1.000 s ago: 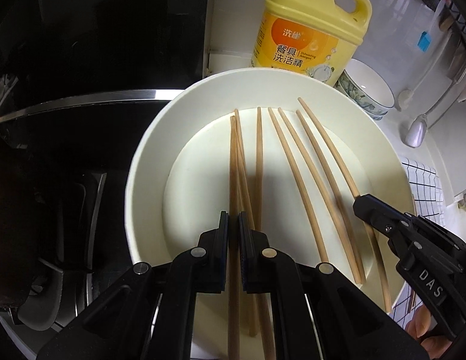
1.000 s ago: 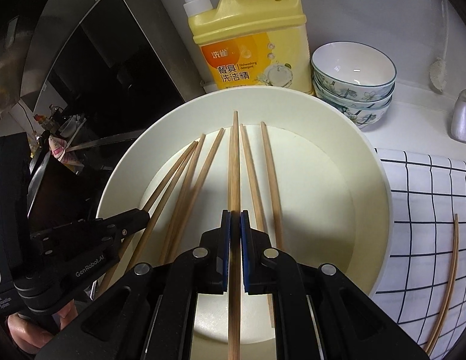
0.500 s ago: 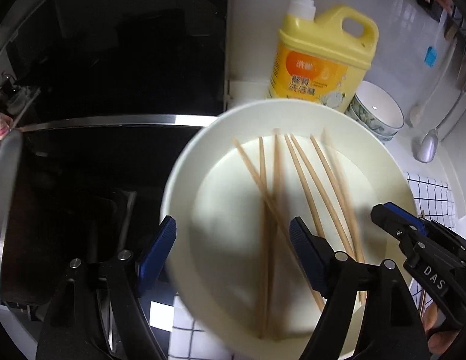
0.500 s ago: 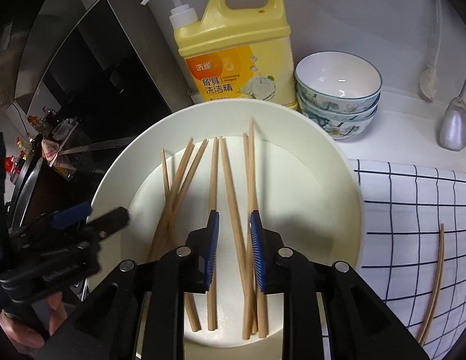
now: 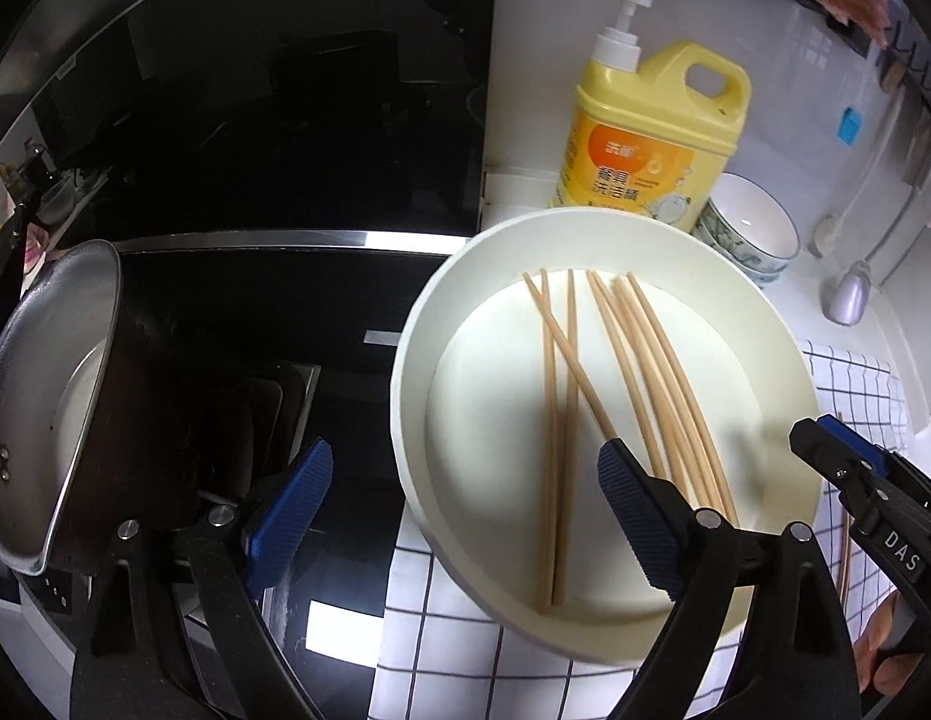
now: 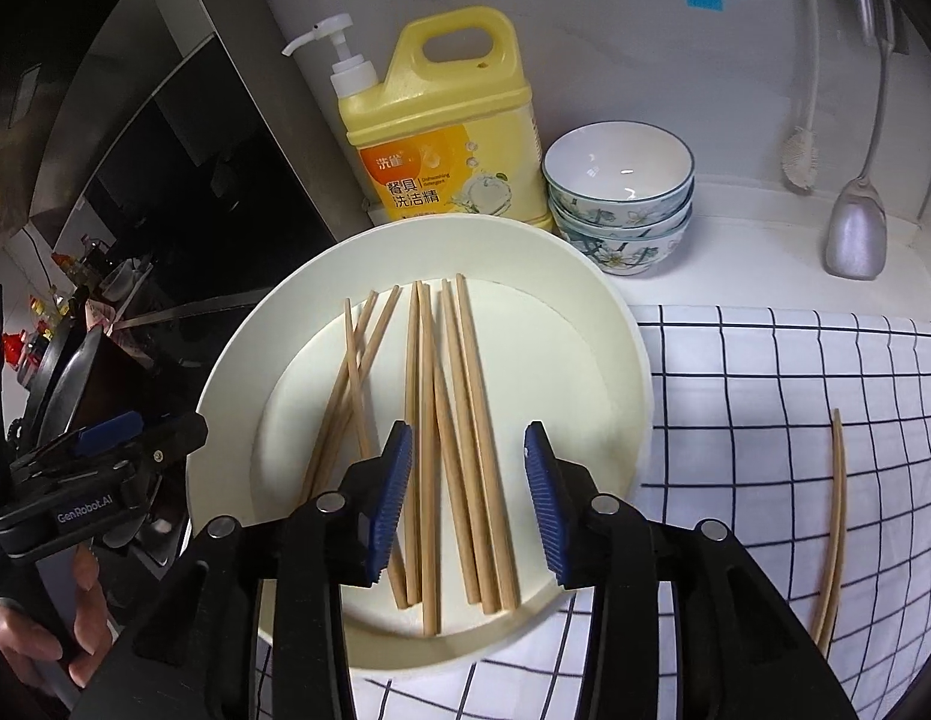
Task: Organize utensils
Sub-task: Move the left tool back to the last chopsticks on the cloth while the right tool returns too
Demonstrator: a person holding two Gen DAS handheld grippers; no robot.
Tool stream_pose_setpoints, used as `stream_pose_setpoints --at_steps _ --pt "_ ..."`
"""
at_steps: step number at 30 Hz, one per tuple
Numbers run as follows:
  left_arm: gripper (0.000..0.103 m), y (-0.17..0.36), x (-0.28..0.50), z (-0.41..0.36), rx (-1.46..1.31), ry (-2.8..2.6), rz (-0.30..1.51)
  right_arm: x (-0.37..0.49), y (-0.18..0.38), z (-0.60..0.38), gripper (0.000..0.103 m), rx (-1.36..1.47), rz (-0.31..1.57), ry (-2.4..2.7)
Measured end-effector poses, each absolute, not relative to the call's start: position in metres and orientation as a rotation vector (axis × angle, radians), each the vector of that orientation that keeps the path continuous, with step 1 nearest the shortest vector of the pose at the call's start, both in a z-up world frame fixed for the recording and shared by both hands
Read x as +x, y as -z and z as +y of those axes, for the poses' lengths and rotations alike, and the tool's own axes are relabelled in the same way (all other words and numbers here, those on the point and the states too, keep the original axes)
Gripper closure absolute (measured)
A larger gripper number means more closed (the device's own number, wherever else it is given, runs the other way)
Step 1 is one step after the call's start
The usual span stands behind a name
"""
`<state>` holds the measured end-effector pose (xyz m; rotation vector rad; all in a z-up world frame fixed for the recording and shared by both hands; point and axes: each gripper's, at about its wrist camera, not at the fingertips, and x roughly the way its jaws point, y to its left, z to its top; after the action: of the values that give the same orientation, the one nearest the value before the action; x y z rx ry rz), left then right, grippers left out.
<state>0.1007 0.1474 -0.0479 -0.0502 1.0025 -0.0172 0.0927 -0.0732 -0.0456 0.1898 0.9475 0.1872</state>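
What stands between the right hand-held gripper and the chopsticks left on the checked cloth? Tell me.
Nothing visible does. The loose chopsticks lie alone on the checked cloth, right of the white plate. The right hand-held gripper hangs over the plate, its jaws opening with nothing gripped; only bare cloth lies between the plate and them.

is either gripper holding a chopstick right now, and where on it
Nothing is held. Both the left gripper and right gripper are opening above the chopsticks lying in the plate.

Left gripper (image 5: 465, 516) and right gripper (image 6: 468, 480) jaws opening, each clamped chopstick let go onto the plate (image 6: 585, 300), both grippers lifted back.
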Motion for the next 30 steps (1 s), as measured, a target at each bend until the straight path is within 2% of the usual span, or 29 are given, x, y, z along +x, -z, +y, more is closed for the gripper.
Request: stream_pose_setpoints --at_steps 21,30 --pt "0.011 0.034 0.053 0.090 0.076 0.235 0.946 0.007 0.031 -0.100 0.055 0.253 0.903 -0.020" --pt "0.011 0.029 0.033 0.039 0.103 0.301 0.935 -0.027 0.026 -0.146 0.047 0.275 0.887 0.045"
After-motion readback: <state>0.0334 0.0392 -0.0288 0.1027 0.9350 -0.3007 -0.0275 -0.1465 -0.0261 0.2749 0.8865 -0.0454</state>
